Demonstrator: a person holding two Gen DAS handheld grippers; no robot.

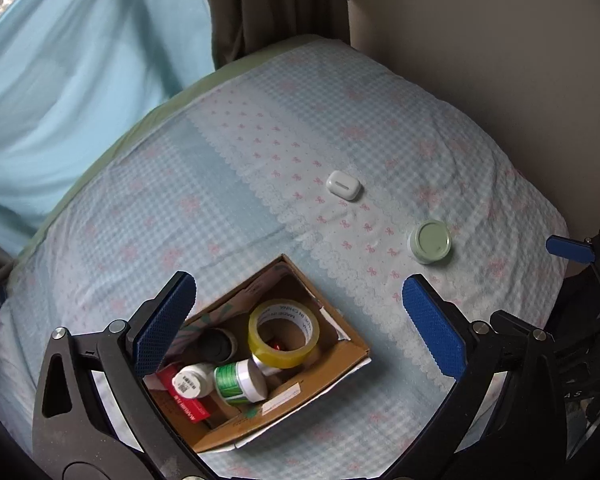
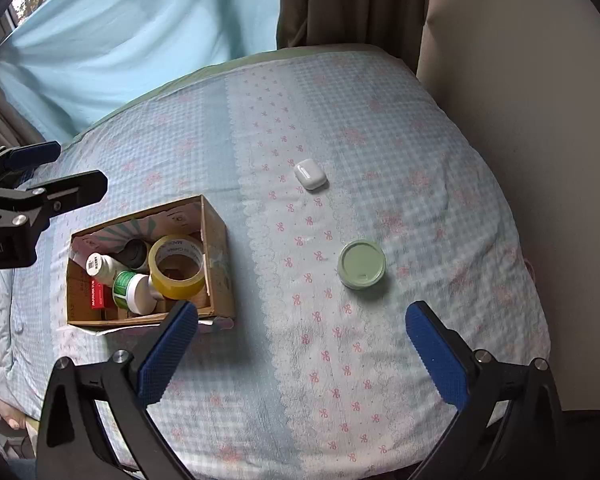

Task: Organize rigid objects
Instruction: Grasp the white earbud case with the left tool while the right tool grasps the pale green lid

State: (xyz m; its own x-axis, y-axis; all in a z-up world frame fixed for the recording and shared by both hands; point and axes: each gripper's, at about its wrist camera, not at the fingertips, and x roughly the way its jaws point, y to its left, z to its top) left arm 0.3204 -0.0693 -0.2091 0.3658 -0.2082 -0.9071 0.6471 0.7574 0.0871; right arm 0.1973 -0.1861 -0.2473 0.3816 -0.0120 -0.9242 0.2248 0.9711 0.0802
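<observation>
Jaws on both grippers stand wide apart with nothing between them. One, the left gripper (image 1: 300, 328), hangs over the box (image 1: 356, 344), its blue pads (image 1: 164, 320) framing the near end of it. Its partner, the right gripper (image 2: 302, 354), hovers above the bed (image 2: 420, 140) to the right of the box, with the jar (image 2: 361, 265) lying just ahead of its right pad.

That box, an open cardboard one, sits on the checked blue bedcover with pink bows. Inside it a yellow tape roll (image 1: 284, 334) leans against the far right side. Beside the tape lies a green-labelled tub (image 1: 240, 380), and next to that a small white bottle (image 1: 192, 380). A dark cylinder (image 1: 216, 342) sits behind them, and a red packet (image 1: 184, 398) lies flat on the box floor beneath the bottle.

Two things are out on the bed. A white earbud case (image 1: 344, 185) lies well beyond the box, towards the wall. A short jar with a pale green lid stands upright, apart from the case and nearer the bed's right edge.

A pale blue curtain (image 2: 132, 32) hangs behind the bed, with a darker drape (image 2: 352, 0) beside it.
</observation>
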